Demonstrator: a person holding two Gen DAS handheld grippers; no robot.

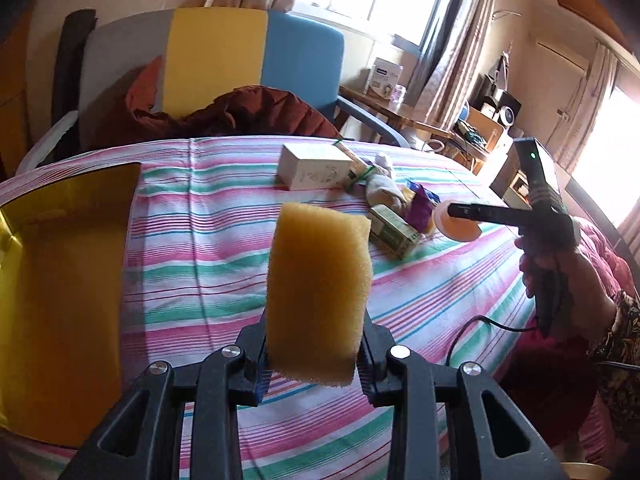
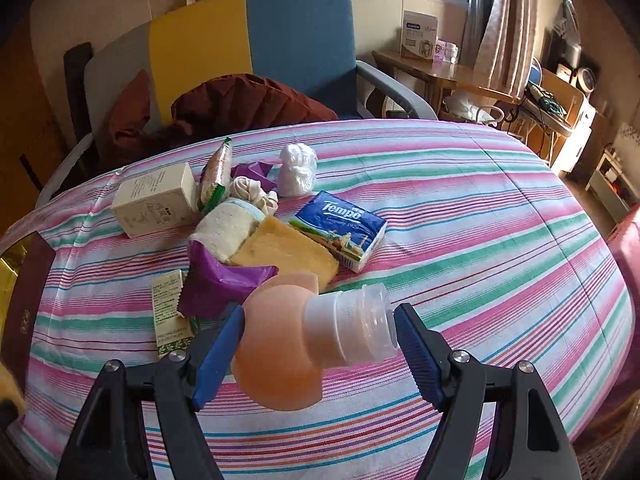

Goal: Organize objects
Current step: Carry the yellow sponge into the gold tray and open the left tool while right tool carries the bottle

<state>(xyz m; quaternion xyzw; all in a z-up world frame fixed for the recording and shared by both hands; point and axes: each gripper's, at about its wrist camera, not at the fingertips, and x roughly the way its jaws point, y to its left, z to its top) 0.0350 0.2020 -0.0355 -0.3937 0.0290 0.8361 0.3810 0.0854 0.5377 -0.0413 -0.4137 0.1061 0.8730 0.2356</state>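
Right tongs [image 2: 316, 344] around peach bottle [image 2: 280, 344], near "Tempo" tissue pack [image 2: 340, 236].

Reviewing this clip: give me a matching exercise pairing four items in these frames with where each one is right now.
Items:
1. yellow sponge
2. peach bottle
3. Tempo tissue pack
4. white box

Places:
A. lying on the striped cloth, right of the pile
B. between the right tool's fingers
C. clamped upright in the left tool
D. lying on the striped cloth, left end of the pile

Pairs: 1-C, 2-B, 3-A, 4-D
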